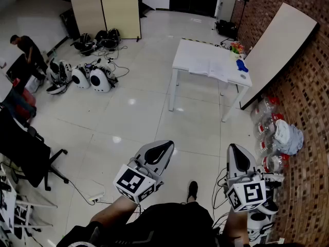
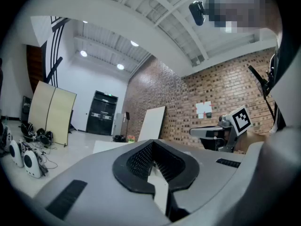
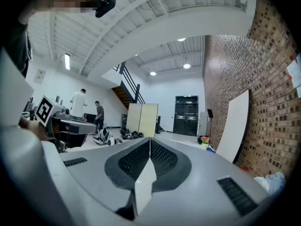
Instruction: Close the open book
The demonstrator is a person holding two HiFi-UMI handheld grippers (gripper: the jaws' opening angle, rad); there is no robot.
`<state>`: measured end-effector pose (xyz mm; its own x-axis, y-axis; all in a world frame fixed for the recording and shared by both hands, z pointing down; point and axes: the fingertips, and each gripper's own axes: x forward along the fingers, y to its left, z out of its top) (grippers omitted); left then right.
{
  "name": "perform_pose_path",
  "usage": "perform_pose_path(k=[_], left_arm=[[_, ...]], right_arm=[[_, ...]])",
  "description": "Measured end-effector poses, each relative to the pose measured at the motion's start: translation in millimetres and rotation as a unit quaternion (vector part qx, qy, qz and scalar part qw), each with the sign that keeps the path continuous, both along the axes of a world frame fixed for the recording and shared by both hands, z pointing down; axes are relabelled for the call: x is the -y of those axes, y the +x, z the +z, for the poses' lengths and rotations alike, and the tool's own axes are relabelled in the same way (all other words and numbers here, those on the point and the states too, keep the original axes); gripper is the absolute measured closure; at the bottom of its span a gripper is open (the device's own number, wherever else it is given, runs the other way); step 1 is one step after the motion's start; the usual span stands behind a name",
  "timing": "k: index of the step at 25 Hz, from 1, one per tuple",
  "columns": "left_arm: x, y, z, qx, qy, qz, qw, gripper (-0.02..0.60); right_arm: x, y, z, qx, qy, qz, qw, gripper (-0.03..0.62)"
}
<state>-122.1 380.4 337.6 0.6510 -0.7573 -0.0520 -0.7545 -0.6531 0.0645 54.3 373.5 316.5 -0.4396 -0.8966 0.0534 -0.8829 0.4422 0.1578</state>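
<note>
The open book [image 1: 209, 67] lies flat, pages up, on a white table [image 1: 191, 49] far across the room, next to a blue object [image 1: 241, 65]. My left gripper [image 1: 165, 148] and right gripper [image 1: 234, 149] are held level, low in the head view, above the tiled floor and well short of the table. Both are shut with nothing between their pads. In the left gripper view the jaws [image 2: 151, 143] meet at the tip and the table [image 2: 107, 146] shows beyond. The right gripper [image 3: 149, 140] points towards the table's end and the brick wall.
A white board [image 1: 280, 42] leans on the brick wall behind the table. Plastic bottles and a cloth [image 1: 280, 130] lie by the wall. A black office chair [image 1: 25, 148], white round units [image 1: 90, 77], a person [image 1: 25, 48], a folding screen [image 1: 110, 9] and floor cables [image 1: 95, 195] are to the left.
</note>
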Motion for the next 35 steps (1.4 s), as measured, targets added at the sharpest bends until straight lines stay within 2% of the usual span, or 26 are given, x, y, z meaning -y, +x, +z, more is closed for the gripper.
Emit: perform_pose_path(k=[5, 15, 21, 28, 35], left_arm=[[51, 35, -4, 0.011, -0.003, -0.01, 0.9999, 0.58], [161, 110, -11, 0.028, -0.011, -0.055, 0.998, 0.58], [204, 149, -12, 0.029, -0.017, -0.062, 0.9975, 0.58], [254, 157, -1, 0.044, -0.034, -0.076, 0.9955, 0.58], [331, 146, 10, 0.047, -0.033, -0.052, 0.997, 0.58]], right_arm=[[56, 29, -1, 0.011, -0.002, -0.013, 1.0, 0.592], [173, 106, 0, 0.025, -0.012, -0.057, 0.998, 0.592], [226, 144, 10, 0.024, -0.028, -0.066, 0.997, 0.592], [276, 147, 17, 0.029, -0.031, -0.082, 0.996, 0.592], [348, 130, 34, 0.023, -0.046, -0.062, 0.997, 0.592]])
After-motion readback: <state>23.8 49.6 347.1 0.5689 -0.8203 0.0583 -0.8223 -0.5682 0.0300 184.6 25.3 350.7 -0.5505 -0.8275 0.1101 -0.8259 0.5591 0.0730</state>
